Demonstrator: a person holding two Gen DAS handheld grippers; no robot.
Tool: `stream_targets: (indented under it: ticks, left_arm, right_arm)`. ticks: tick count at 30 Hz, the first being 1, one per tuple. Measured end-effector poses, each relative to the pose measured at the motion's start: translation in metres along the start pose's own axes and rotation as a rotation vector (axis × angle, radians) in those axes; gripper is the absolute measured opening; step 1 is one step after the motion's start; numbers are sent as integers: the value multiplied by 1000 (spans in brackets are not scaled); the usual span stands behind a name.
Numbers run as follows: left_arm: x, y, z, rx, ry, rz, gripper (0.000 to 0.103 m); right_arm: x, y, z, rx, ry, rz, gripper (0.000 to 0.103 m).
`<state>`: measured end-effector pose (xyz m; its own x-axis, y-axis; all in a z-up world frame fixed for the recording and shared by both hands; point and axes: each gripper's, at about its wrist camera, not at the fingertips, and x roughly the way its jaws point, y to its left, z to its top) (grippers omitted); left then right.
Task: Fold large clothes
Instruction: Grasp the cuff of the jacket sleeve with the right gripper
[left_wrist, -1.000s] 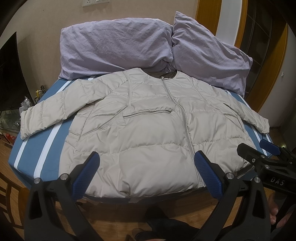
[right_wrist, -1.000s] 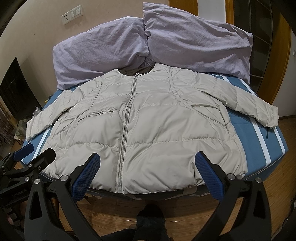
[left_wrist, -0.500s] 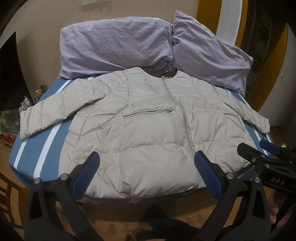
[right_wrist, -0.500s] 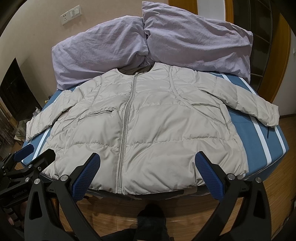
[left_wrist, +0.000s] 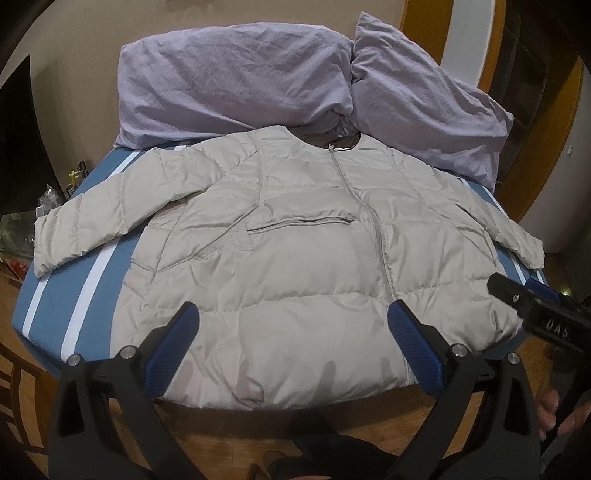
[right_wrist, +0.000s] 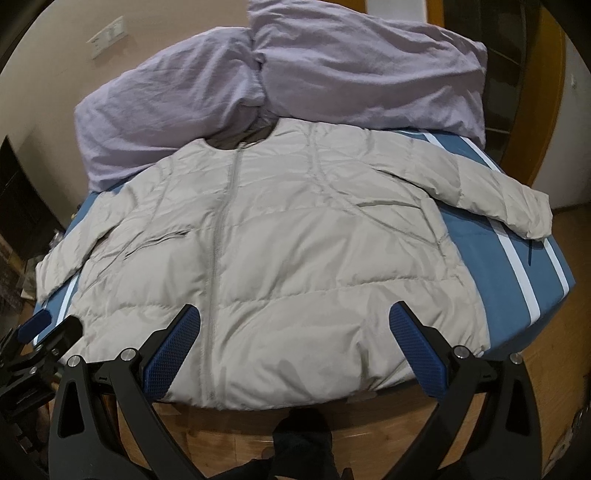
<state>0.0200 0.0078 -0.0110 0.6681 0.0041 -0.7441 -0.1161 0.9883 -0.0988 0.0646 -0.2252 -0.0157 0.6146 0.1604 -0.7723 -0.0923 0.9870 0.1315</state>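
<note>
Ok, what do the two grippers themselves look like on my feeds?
Both match: black angular frames with silver bolts, and fingers faced with blue cross-hatched pads. The right gripper, seen side-on from the left wrist view, carries white "DAS" lettering. No cables or sleeves show.

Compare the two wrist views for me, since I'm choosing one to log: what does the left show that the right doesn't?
Only the left wrist view shows clutter on a low surface beside the bed and the chest pocket zipper clearly. Only the right wrist view shows the wall switch plate. Both show the beige puffer jacket spread flat and zipped on the blue striped bed, two lilac pillows, and both hand-held grippers open: left, right.
</note>
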Motion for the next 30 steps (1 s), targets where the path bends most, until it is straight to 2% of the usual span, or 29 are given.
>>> stream_targets:
  ticks: [6,12,24,30]
  left_arm:
    - [20,10,14,-27,17,18,101]
    - [50,19,39,-25,29,49,101]
    - [110,39,76,-26,71,121,101]
    - [132,48,82,-39,99,155,101]
  right_arm:
    - [27,-45,26,103,20,-81,102]
    - [55,-124,58,303,23,-117,102]
    - [90,-300,91,696,-5,-376,101]
    - [91,-366,86,825,-5,-488,92]
